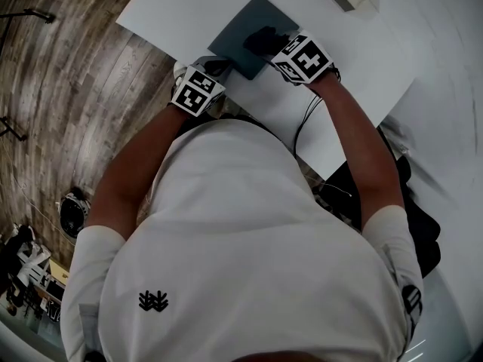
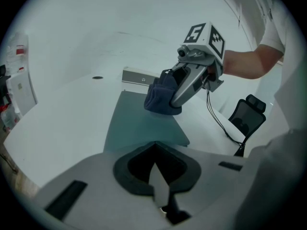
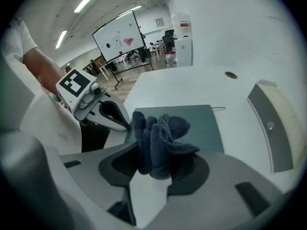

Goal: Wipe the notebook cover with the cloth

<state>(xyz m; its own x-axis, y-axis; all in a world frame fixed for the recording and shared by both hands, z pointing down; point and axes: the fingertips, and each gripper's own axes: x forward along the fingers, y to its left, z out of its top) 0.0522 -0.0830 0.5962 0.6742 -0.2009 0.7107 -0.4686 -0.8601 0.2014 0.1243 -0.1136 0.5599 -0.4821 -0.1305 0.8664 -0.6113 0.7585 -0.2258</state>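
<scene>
the teal notebook (image 1: 240,38) lies flat on the white bench (image 1: 355,66), in the upper middle of the head view. the right hand-held gripper (image 3: 153,163) is clamped on a bunched dark blue cloth (image 3: 160,140), which bulges out past its jaws. the cloth is pressed on the notebook cover, near the edge at its right in the head view. the left hand-held gripper (image 1: 216,68) sits at the notebook's lower left corner in that view, its jaws drawn close together with nothing between them. whether its tips touch the cover is unclear. a black cable (image 1: 304,119) trails from the right one across the bench towards the person.
</scene>
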